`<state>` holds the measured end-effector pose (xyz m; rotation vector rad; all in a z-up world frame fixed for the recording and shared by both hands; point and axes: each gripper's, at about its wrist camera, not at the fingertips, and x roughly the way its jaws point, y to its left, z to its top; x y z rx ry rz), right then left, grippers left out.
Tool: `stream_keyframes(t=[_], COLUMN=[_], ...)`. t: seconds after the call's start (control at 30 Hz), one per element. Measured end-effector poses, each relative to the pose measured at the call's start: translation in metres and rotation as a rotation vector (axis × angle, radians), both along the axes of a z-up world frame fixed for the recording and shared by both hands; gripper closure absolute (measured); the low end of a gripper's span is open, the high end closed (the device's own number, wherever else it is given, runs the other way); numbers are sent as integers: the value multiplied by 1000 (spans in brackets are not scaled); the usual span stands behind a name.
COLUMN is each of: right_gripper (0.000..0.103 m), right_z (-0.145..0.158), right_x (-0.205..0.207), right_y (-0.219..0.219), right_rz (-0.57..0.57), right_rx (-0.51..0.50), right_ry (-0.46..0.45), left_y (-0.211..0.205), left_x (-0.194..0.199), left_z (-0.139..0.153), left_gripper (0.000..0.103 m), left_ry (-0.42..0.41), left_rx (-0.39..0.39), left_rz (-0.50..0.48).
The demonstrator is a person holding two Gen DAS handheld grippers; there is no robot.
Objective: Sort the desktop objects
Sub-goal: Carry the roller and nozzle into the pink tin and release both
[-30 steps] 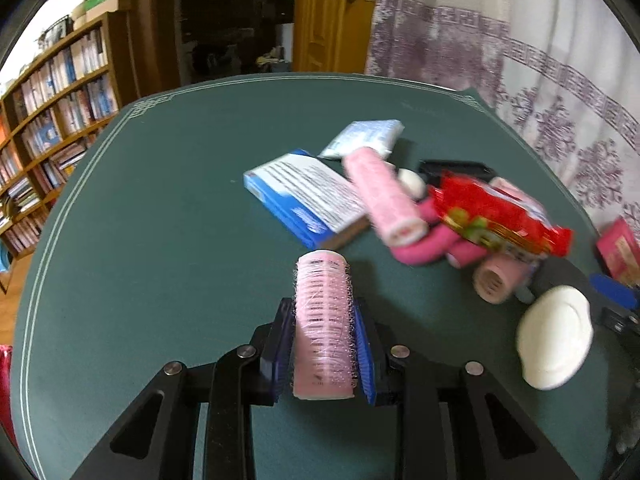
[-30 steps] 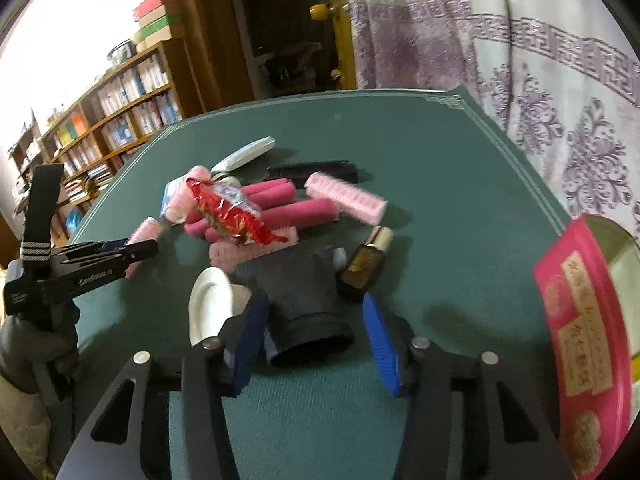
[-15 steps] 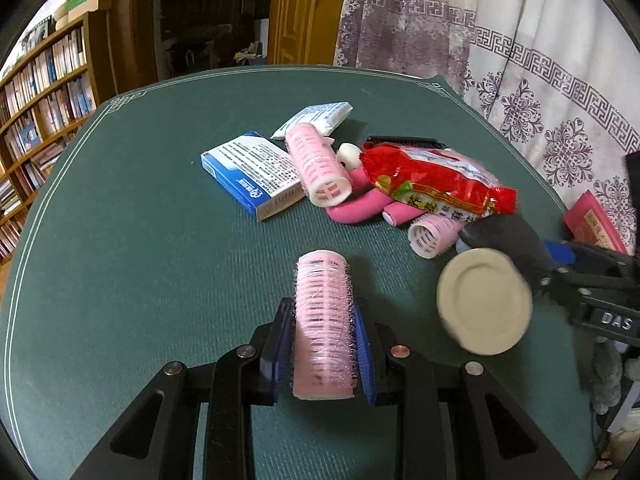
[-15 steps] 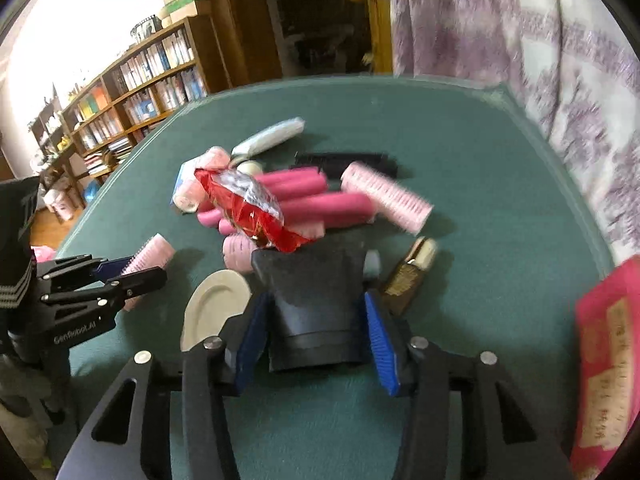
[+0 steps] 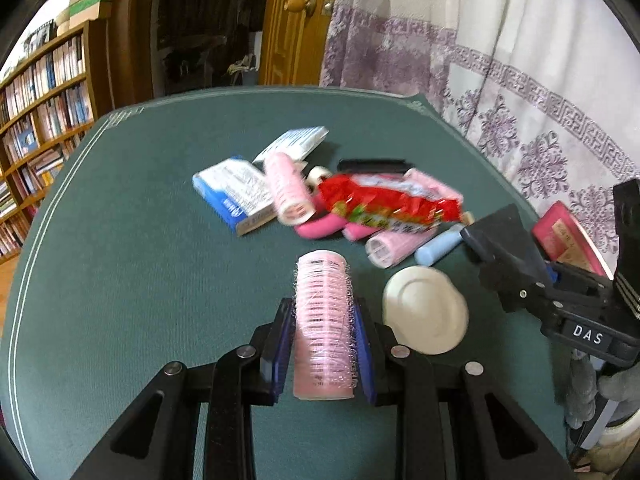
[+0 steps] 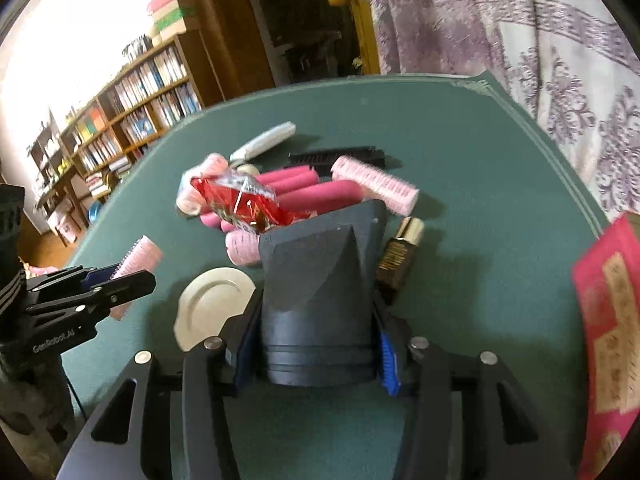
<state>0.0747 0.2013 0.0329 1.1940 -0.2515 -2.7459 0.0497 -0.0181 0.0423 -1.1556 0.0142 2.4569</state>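
Observation:
My left gripper (image 5: 323, 320) is shut on a pink hair roller (image 5: 323, 320), held above the green table. It also shows in the right wrist view (image 6: 134, 264). My right gripper (image 6: 316, 344) is shut on a dark grey dryer nozzle (image 6: 316, 300), lifted over the table; it also shows in the left wrist view (image 5: 500, 244). A pile lies mid-table: a red snack packet (image 5: 384, 200), pink rollers (image 5: 286, 188), a blue-white box (image 5: 236, 192), a black comb (image 6: 336, 156) and a small brown bottle (image 6: 400, 256).
A white round lid (image 5: 426, 316) lies by the left gripper. A light blue tube (image 5: 438, 246) and a white sachet (image 5: 296, 142) lie near the pile. A pink box (image 6: 608, 320) stands at the right edge. A bookshelf (image 5: 36, 100) is at left, a curtain at right.
My right gripper closed on the grey nozzle and lifted it off the table. The left gripper kept hold of the roller while its view swung over the pile.

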Motion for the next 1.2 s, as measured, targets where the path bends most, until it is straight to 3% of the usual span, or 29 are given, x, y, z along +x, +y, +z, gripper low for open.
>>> stream_keyframes(t=[0.33, 0.63, 0.93, 1.2], right_gripper=[51, 51, 51, 51], right_z=[40, 73, 61, 49], right_x=[59, 135, 181, 195], right_y=[35, 111, 178, 199], right_rz=[-103, -314, -491, -516], right_rx=[-11, 34, 53, 59], right_ry=[109, 204, 159, 129], left_y=[47, 126, 215, 279], left_x=[22, 52, 80, 96], left_z=[34, 64, 82, 91], left_gripper=[73, 73, 73, 73], left_ry=[50, 95, 108, 114], left_rx=[45, 65, 68, 71], left_rz=[-110, -302, -499, -616])
